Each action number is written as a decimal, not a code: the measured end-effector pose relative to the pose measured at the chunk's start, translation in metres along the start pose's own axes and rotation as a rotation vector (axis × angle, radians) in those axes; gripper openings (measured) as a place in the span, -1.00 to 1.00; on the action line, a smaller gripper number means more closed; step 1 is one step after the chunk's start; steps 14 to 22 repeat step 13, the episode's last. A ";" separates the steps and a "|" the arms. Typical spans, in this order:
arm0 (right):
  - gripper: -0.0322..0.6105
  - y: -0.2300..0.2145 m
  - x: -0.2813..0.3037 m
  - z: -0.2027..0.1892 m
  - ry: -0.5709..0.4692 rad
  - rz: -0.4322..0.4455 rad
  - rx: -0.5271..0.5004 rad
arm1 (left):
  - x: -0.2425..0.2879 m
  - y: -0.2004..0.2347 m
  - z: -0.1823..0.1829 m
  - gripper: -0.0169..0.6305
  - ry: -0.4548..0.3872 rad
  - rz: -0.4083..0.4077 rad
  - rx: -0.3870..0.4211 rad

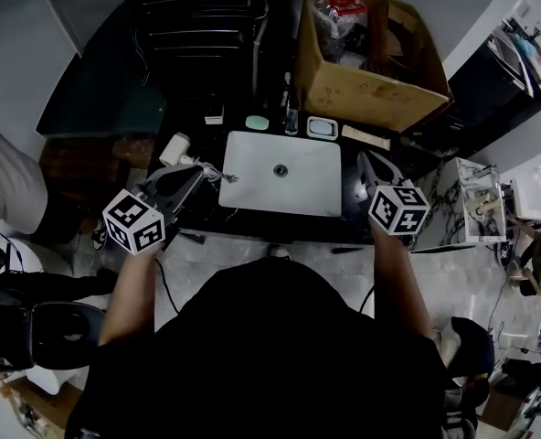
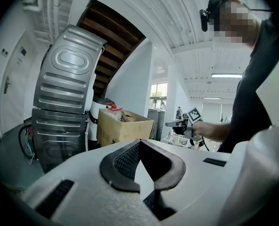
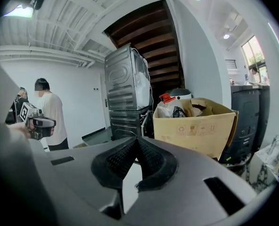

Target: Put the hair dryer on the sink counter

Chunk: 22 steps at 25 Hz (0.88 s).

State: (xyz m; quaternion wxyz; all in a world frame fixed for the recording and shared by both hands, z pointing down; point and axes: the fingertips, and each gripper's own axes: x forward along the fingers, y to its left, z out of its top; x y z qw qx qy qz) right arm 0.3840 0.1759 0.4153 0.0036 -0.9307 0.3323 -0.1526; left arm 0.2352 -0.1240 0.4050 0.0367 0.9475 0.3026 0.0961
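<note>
A white hair dryer point(image 1: 174, 149) lies on the black counter point(image 1: 353, 204) left of the white sink point(image 1: 280, 174), its cord point(image 1: 212, 173) trailing toward the basin. My left gripper point(image 1: 194, 176) hovers just in front of the dryer, level, pads point(image 2: 125, 161) meeting at the tips with nothing between them. My right gripper point(image 1: 371, 163) is held over the counter's right end, shut and empty too. The left gripper view point(image 2: 139, 143) and the right gripper view point(image 3: 137, 140) look out over the room and do not show the dryer.
An open cardboard box point(image 1: 371, 62) full of items stands behind the sink. Small things line the sink's back edge: a soap dish point(image 1: 323, 128), a green pad point(image 1: 257, 123), a bottle point(image 1: 291, 115). Stacked grey machines point(image 2: 66, 88) rise beyond. A person in white point(image 3: 52, 114) stands far left.
</note>
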 end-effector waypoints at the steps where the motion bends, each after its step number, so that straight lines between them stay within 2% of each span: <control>1: -0.88 -0.002 -0.001 0.000 0.000 -0.003 0.001 | 0.001 -0.001 0.000 -0.91 0.001 -0.002 0.001; 22: -0.88 -0.013 -0.007 -0.005 0.011 -0.027 0.010 | 0.009 0.006 0.010 -0.91 -0.011 -0.011 0.003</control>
